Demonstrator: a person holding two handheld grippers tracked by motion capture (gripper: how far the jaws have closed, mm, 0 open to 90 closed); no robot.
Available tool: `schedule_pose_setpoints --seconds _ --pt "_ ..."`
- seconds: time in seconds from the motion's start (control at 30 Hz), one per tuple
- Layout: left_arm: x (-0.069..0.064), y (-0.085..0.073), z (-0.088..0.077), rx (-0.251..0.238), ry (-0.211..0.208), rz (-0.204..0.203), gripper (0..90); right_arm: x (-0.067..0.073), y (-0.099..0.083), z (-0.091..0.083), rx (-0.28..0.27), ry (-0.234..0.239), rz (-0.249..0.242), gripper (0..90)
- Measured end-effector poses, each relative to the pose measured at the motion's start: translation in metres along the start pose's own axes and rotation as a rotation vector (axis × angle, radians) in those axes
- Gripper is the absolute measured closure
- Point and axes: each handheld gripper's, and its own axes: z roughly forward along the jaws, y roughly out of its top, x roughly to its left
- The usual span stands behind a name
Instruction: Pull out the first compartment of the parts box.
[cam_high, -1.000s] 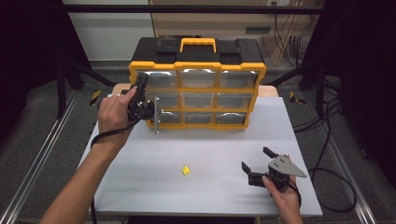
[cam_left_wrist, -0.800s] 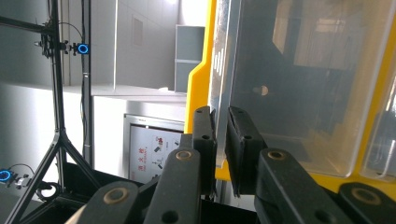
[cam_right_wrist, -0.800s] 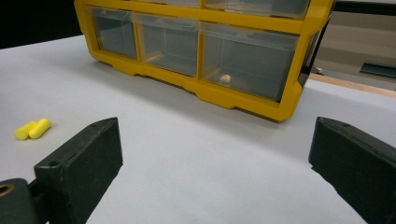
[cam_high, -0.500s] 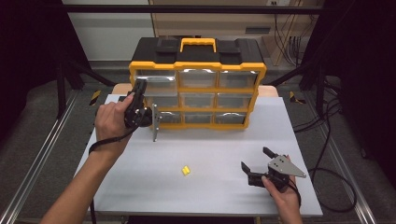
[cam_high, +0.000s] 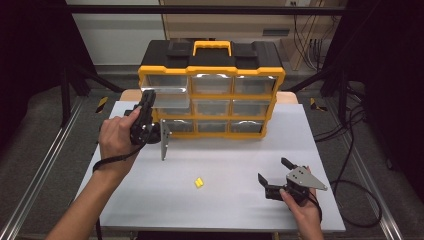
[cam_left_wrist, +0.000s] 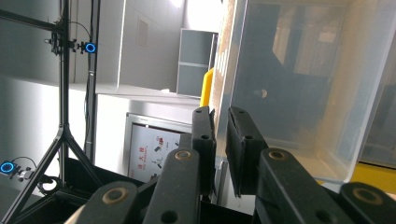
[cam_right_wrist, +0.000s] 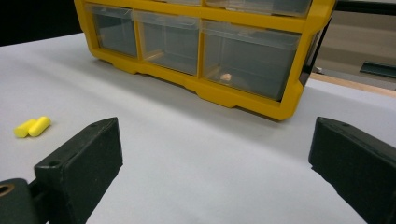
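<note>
Left gripper (cam_left_wrist: 220, 140): jaws nearly closed, pinching the front lip of the clear plastic drawer (cam_left_wrist: 299, 88). The drawer sits pulled partway out of the yellow-and-black organiser cabinet (cam_high: 212, 90), top-left slot, straight ahead of the jaws.

Right gripper (cam_right_wrist: 212, 172): jaws wide apart, nothing between them, resting low over the white tabletop (cam_right_wrist: 177, 154). Small yellow foam earplugs (cam_right_wrist: 31, 126) lie well to the left of its jaws; the cabinet's bottom drawer row is beyond them.
</note>
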Motion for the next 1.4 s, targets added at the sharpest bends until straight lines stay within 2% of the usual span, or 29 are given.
schedule_pose_setpoints --seconds 0.47,0.87,1.4 --pt "0.000 0.001 -0.004 0.004 -0.005 -0.018 81.2 0.000 0.000 0.000 -0.003 0.000 0.003 3.3" --pt "-0.001 0.002 -0.011 0.008 -0.007 -0.011 80.8 0.001 0.000 0.000 0.003 0.004 0.003 3.3" --pt "0.001 0.005 -0.028 0.001 0.001 -0.011 80.6 0.001 0.000 0.001 0.003 0.005 -0.004 3.3"
